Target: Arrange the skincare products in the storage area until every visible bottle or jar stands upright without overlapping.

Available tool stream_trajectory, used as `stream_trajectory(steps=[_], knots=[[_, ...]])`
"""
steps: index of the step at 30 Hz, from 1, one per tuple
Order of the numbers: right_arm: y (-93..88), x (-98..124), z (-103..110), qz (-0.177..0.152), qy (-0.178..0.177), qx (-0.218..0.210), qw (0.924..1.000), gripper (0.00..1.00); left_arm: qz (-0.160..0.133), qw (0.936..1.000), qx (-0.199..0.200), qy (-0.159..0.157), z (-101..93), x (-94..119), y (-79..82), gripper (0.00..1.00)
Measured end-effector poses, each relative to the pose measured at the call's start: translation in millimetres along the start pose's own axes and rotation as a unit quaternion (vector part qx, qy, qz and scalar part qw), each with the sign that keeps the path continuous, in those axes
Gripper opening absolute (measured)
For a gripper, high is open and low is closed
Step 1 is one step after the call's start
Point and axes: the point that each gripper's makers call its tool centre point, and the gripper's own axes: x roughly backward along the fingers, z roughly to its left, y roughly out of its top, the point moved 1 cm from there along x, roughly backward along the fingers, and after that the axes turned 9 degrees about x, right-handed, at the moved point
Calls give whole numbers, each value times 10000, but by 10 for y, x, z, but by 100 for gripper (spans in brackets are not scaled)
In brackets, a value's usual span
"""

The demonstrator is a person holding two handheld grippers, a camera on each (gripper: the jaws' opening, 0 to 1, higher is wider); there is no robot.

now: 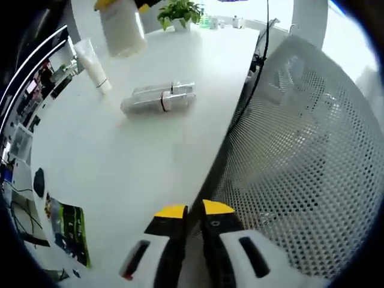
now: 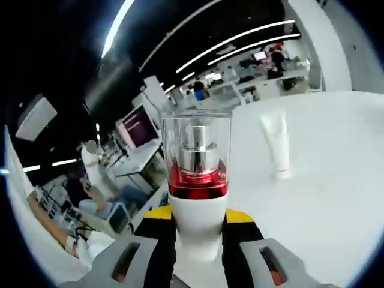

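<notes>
In the right gripper view, a white bottle [image 2: 198, 222] with a red collar and a clear cap is gripped between the jaws of the right gripper [image 2: 198, 225], held upright in that view over the white table [image 2: 336, 198]; a white tube [image 2: 276, 147] is seen lying on the table beyond it

In the left gripper view, the left gripper [image 1: 193, 211] is held with its jaws narrow — nearly touching, nothing between them — at the table's [image 1: 138, 162] edge beside a white mesh chair back [image 1: 300, 156]; two clear bottles [image 1: 159, 99] are seen lying side by side mid-table; the tube [image 1: 93, 65] lies near them; a white bottle [image 1: 122, 27] is held aloft by yellow-tipped jaws at the top; a plant [image 1: 179, 12] stands at the far end
</notes>
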Motion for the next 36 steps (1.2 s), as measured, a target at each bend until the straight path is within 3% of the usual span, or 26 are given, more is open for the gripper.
stream_trajectory(steps=[8, 10, 13, 17, 20, 25, 28, 32, 36], knots=[[-218, 143, 215, -580, 188, -1190, 9910, 24, -269, 9996, 63, -64, -25, 34, 90, 11], [-211, 184, 252, -876, 363, -1626, 9821, 24, -669, 9977, 90, -90, -33, 75, 228, 15], [-176, 242, 244, -1177, 411, -1942, 9730, 24, -884, 9953, 352, -177, -11, 123, 308, 22], [-170, 312, 207, -1318, 420, -2188, 9659, 24, -1593, 9836, 777, -341, 57, 281, 551, 34], [-168, 366, 201, -1360, 457, -2250, 9637, 24, -1977, 9753, 888, -426, 90, 425, 713, 43], [-229, 395, 203, -1217, 529, -2364, 9626, 24, -2501, 9622, 940, -528, 80, 645, 1021, 47], [-269, 397, 216, -1127, 530, -2438, 9618, 24, -2511, 9622, 864, -599, 17, 705, 1149, 48], [-303, 375, 343, -1007, 775, -2642, 9560, 24, -2477, 9668, -6, -632, -146, 730, 1327, 48], [-363, 297, 484, -732, 882, -2567, 9597, 24, -2480, 9664, -296, -608, -233, 766, 1492, 39]])
